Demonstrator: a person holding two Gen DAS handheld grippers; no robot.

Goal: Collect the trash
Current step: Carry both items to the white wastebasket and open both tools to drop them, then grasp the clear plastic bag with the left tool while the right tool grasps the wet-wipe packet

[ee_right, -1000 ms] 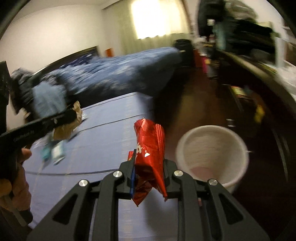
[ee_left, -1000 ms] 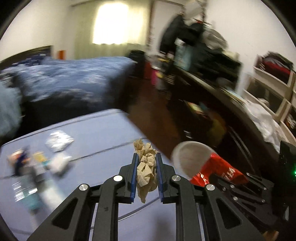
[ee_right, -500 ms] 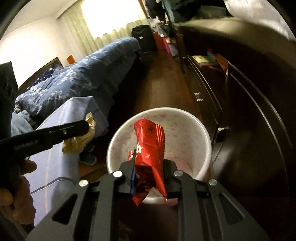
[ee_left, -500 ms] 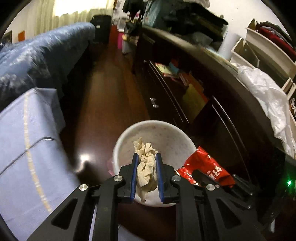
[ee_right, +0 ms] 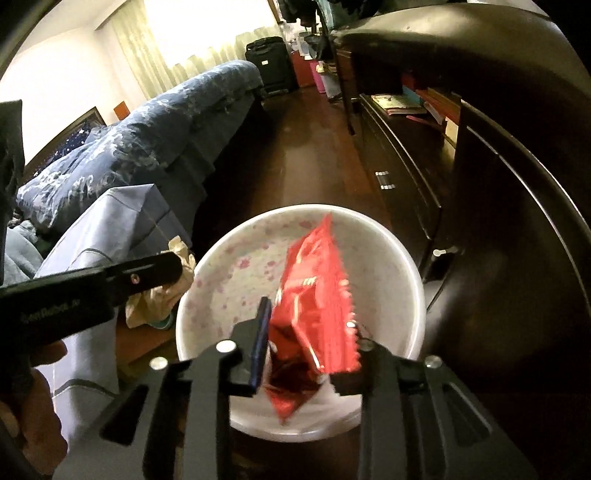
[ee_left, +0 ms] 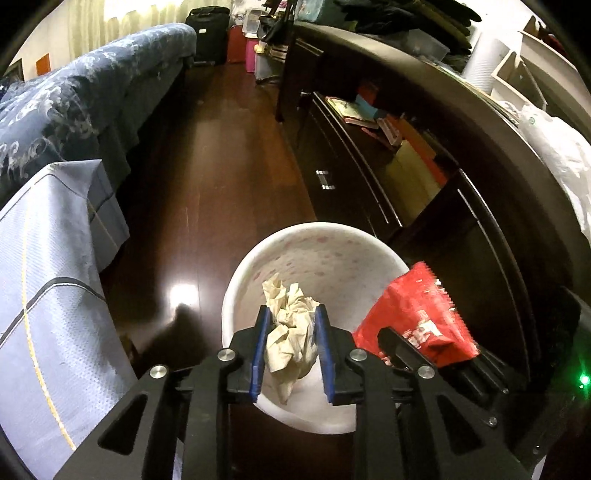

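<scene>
A white waste bin (ee_left: 240, 295) with pink specks stands on the dark wood floor; it also shows in the right wrist view (ee_right: 406, 266). My left gripper (ee_left: 291, 325) is shut on a crumpled beige paper (ee_left: 290, 332) and holds it over the bin's near rim. The paper also shows in the right wrist view (ee_right: 155, 299), left of the bin. My right gripper (ee_right: 306, 328) has its jaws spread over the bin, and a red snack wrapper (ee_right: 314, 302), blurred, hangs loose between them. The wrapper also shows in the left wrist view (ee_left: 417, 314).
A table with a lilac cloth (ee_left: 44, 280) stands left of the bin. A bed with a blue cover (ee_left: 74, 92) lies behind it. A dark cabinet (ee_left: 424, 192) with books runs along the right. A black suitcase (ee_left: 208, 33) stands at the far end.
Both grippers moved closer over the bin. My right gripper's jaws spread and the red wrapper tilted loose between them. The left gripper still holds the paper.
</scene>
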